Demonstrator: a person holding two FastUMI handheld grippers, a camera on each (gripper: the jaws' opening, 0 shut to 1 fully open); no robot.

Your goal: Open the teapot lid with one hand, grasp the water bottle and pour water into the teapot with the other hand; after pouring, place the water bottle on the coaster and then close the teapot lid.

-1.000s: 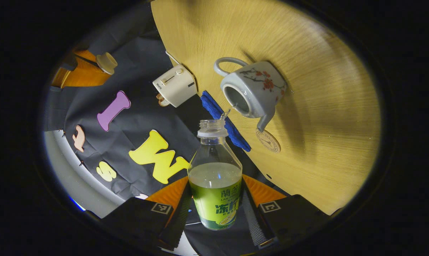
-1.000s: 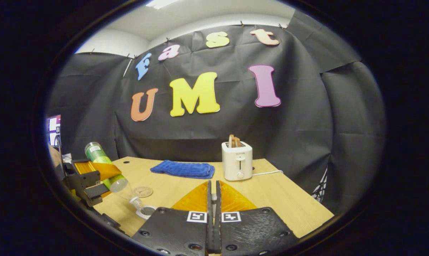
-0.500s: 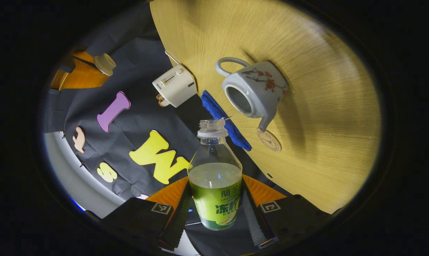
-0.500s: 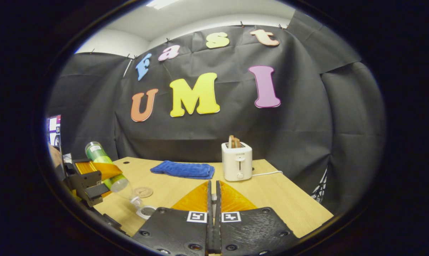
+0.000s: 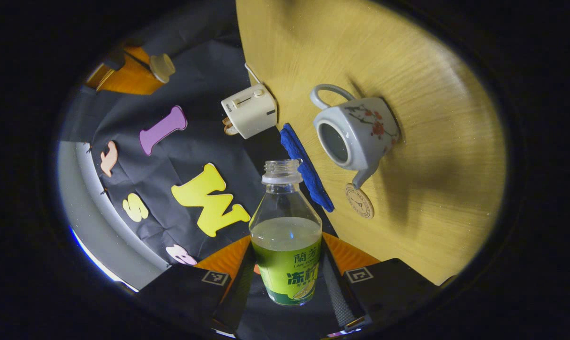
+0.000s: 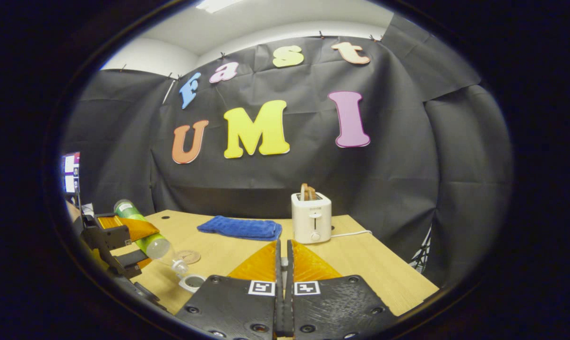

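Pouring: the left gripper (image 5: 287, 283) is clamped on the water bottle (image 5: 286, 236), both fingers pressing its labelled body, neck aimed forward and tipped.
Teapot: the teapot (image 5: 355, 134) sits on the table (image 5: 436, 141) ahead and to the right of the bottle mouth, lid off, opening bare.
Stream: I see no water crossing the gap now, so I judge the pour is ending or paused.
Coaster: the coaster (image 5: 359, 201) lies just beyond the teapot spout, nearer the left gripper than the pot.
Right gripper: the right gripper (image 6: 283, 293) has its 2 fingers pressed together; in the left gripper view they pinch the teapot lid (image 5: 162, 68) by its edge.
Doing it well: bring the bottle upright slowly, keeping the squeeze firm, then lower it squarely onto the coaster before releasing.
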